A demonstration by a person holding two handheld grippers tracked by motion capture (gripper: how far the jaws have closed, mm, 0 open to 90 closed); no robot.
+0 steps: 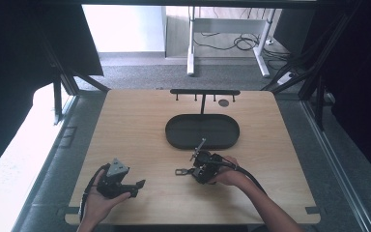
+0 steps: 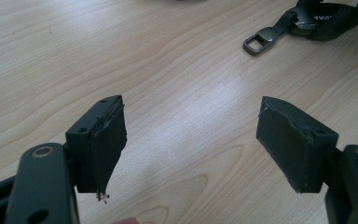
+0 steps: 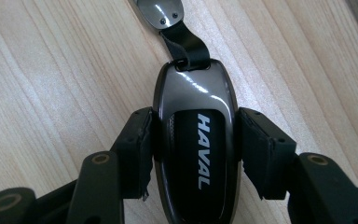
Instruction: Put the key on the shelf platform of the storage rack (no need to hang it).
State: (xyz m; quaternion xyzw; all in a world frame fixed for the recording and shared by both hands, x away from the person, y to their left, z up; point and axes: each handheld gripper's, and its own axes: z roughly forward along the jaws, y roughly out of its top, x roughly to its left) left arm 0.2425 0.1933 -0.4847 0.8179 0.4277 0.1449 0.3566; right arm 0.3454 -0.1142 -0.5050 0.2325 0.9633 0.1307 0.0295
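Clamping the key fob (image 3: pixel 193 154) by its sides on the table (image 1: pixel 140 125), the right gripper (image 1: pixel 204 166) hides its lower end; the left gripper (image 2: pixel 191 144) gapes, nothing between. Dark oval tray (image 1: pixel 174 133) contents indistinct.

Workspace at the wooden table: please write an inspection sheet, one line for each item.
Surface: wooden table, light grain, no stain seen.
Job's things: car key fob marked HAVAL, lying on the table, with a strap and a metal ring; black oval tray with a hook stand behind it.
Clutter: nothing seen.
Grippers: right gripper has its pads against both sides of the fob; left gripper open over bare wood, holding nothing.
Cables: one trails from the right gripper along the forearm; loose cables lie on the floor beyond the table.
Surroundings: grey carpet, white desk legs, dark frame at both sides.
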